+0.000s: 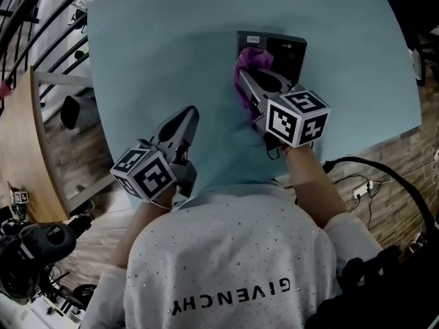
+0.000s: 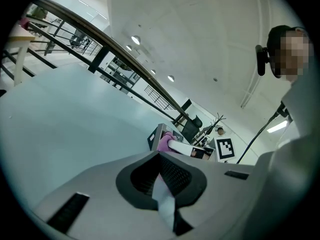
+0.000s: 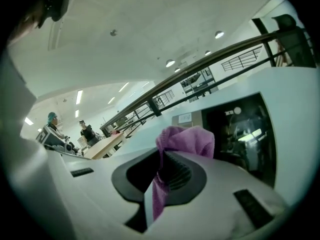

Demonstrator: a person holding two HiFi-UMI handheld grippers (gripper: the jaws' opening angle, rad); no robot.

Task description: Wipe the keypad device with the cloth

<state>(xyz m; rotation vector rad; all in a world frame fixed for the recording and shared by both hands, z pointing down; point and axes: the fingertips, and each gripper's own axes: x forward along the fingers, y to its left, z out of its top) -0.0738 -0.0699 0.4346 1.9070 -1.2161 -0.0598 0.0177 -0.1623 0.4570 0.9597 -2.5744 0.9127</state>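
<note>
1. My right gripper (image 1: 248, 81) clamps the purple cloth (image 1: 252, 62): soft, limp, best pinched at a bunched fold.
2. The keypad device (image 1: 288, 50), rigid and possibly slippery, lies at one o'clock of it, the cloth at its left edge.
3. My left gripper (image 1: 186, 120) is closed, empty.
</note>
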